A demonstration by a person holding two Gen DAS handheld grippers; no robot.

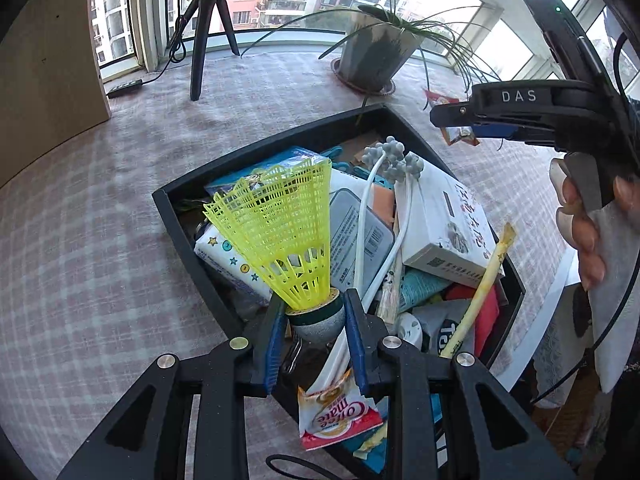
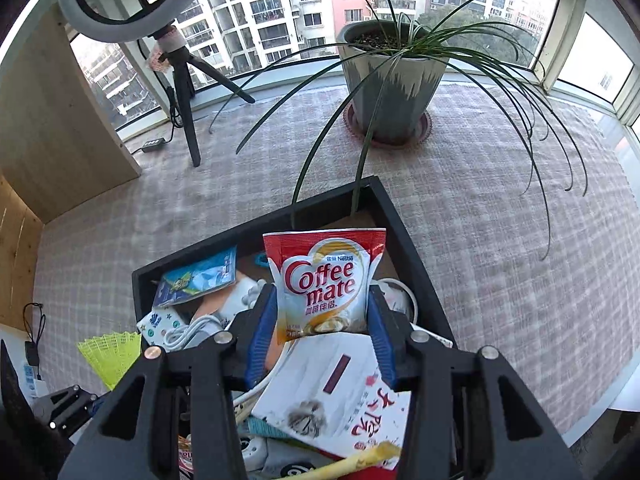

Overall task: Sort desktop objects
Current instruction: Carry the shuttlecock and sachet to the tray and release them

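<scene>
Over a crowded black tray [image 1: 188, 232] on checked cloth: left gripper [image 1: 316, 320] clamped on a yellow plastic shuttlecock [image 1: 280, 224] at its firm cork base — featherlight, skirt likely crushable — and right gripper [image 2: 322, 320] loosely flanking a soft, probably slippery sachet [image 2: 324, 280] reading "Nestlé Coffee mate", grip uncertain.
</scene>
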